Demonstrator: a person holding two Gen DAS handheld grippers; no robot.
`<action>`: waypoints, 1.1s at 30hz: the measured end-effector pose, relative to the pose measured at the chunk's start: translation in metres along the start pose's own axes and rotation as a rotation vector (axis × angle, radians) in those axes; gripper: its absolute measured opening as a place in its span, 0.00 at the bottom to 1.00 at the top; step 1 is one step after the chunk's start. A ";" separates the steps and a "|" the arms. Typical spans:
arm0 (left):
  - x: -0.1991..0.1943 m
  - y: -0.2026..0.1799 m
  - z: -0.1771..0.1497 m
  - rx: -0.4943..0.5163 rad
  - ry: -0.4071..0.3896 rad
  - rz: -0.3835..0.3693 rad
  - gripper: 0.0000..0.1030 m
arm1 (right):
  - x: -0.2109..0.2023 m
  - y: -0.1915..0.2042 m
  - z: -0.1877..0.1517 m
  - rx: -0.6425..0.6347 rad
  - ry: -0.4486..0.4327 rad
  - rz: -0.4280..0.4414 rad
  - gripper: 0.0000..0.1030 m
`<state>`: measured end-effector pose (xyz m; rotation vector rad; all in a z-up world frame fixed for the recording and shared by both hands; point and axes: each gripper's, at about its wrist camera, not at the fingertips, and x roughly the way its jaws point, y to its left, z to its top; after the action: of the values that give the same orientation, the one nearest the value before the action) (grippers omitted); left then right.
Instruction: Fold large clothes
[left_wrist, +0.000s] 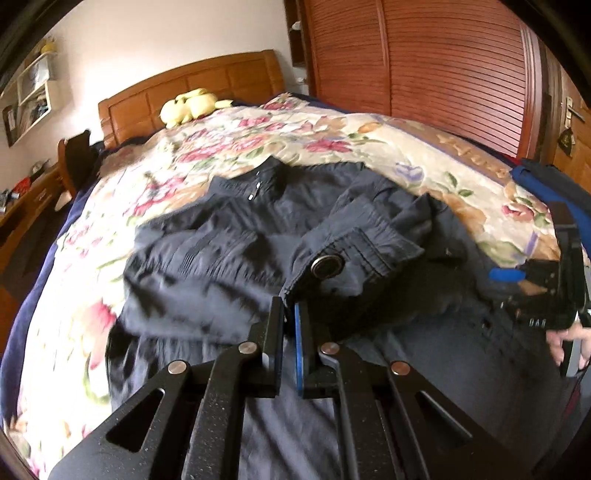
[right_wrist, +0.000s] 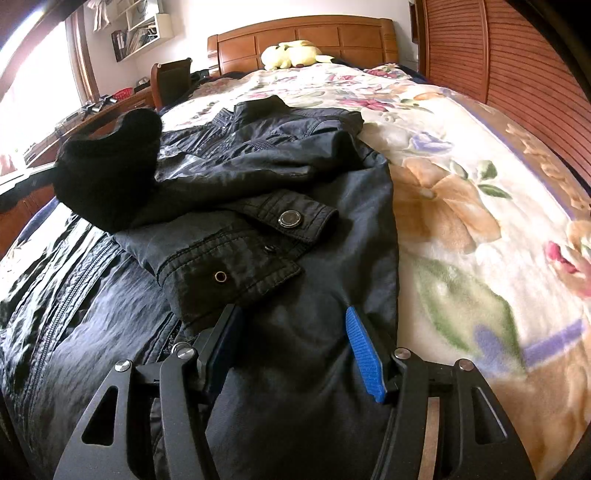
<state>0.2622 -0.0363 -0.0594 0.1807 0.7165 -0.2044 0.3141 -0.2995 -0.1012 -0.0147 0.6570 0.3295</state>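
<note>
A dark navy jacket (left_wrist: 229, 254) lies spread on a bed with a floral blanket (left_wrist: 258, 140). Both sleeves are folded across its front, cuffs with snap buttons near the middle. My left gripper (left_wrist: 290, 310) is shut on the edge of the sleeve cuff (left_wrist: 351, 254) with the round snap. My right gripper (right_wrist: 291, 321) is open just above the jacket body (right_wrist: 332, 229), beside the lower cuff (right_wrist: 229, 273); it also shows in the left wrist view (left_wrist: 517, 277) at the right. The cuff with the snap shows in the right wrist view (right_wrist: 295, 219).
A yellow plush toy (right_wrist: 291, 53) rests by the wooden headboard (right_wrist: 303, 37). A slatted wooden wardrobe (left_wrist: 424, 66) stands along the bed's right side. A desk with a chair (right_wrist: 170, 79) is at the left. A black sleeved arm (right_wrist: 107, 173) reaches in from the left.
</note>
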 end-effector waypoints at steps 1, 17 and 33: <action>-0.001 0.004 -0.005 -0.009 0.007 0.004 0.05 | 0.000 0.000 0.000 -0.001 0.000 0.000 0.59; -0.021 0.055 -0.068 -0.113 0.134 0.013 0.17 | 0.000 -0.001 0.000 -0.008 0.001 -0.005 0.59; -0.012 -0.023 -0.042 -0.071 0.089 -0.169 0.31 | -0.001 0.000 0.000 -0.015 0.002 -0.012 0.59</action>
<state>0.2214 -0.0475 -0.0846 0.0616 0.8272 -0.3336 0.3136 -0.2997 -0.1003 -0.0330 0.6558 0.3233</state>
